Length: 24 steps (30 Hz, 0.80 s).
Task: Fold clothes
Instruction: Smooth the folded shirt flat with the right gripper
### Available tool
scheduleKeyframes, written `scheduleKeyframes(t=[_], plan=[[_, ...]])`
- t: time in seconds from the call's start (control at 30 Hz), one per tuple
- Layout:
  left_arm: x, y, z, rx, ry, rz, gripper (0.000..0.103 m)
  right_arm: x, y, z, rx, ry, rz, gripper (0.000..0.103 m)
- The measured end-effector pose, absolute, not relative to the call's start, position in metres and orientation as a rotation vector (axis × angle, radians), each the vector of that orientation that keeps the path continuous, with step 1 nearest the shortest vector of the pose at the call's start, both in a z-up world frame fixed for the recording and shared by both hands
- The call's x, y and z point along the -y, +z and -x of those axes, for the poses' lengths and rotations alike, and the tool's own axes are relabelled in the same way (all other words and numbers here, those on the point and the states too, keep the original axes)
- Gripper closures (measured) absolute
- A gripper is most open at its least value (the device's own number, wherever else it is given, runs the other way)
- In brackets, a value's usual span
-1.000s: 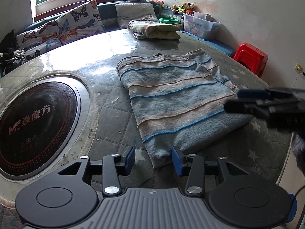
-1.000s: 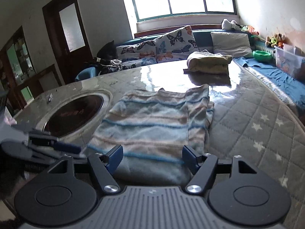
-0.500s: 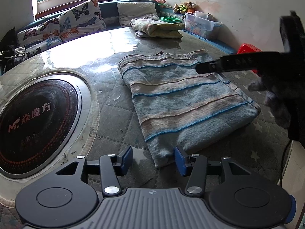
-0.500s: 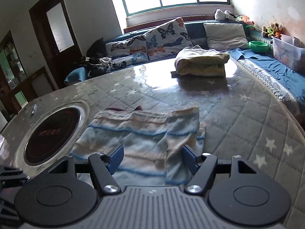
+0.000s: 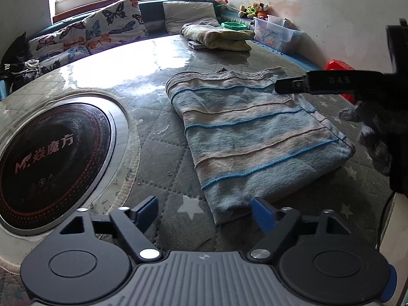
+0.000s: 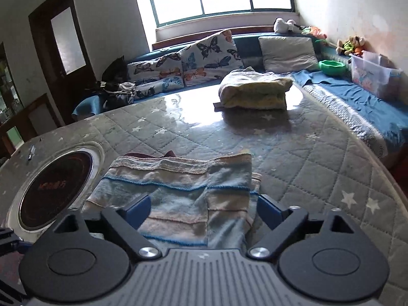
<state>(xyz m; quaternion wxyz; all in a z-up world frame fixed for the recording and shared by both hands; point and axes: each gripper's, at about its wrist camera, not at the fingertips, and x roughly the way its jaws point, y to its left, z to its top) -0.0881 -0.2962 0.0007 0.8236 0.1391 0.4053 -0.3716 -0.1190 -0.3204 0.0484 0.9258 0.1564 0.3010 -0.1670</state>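
Since the earlier frame the right hand-held gripper [image 6: 202, 210] has pushed forward over the near end of the striped garment [image 5: 251, 132], and the left hand-held gripper [image 5: 204, 210] has widened its fingers, which now stand spread at the garment's near corner, pinching nothing. The right one is spread too, its two blue pads either side of the cloth; whether they touch it cannot be told.

One striped garment lies folded flat on the quilted worktop [image 5: 163, 153], right of one round dark hob [image 5: 48, 150] set into it. One other folded bundle [image 6: 255, 90] sits at the far edge, with a small flat thing half hidden beneath it. Two butterfly cushions [image 6: 188, 61] and one grey pillow [image 6: 287, 51] lean along the bench under the window. One green bowl [image 6: 331, 66], one clear storage box [image 6: 372, 76] and one red stool [image 5: 339, 65], mostly hidden behind the right tool's arm, line the wall.

In the left wrist view only one finger of the right hand-held gripper shows; the glove holding it is blurred and cut off.
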Motion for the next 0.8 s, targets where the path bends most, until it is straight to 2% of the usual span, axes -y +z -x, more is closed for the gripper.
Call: scheduleKeyframes(t=[0.4,0.8], plan=[[0.293,0.009,0.095,-0.817,-0.798,-0.299,0.0,0.3,0.063,0.16,-0.531,-0.412,-0.308,0.0],[0.287,0.018,0.101,-0.766,-0.816,-0.276,0.0,0.275,0.075,0.202,-0.418,-0.439,-0.347,0.0]])
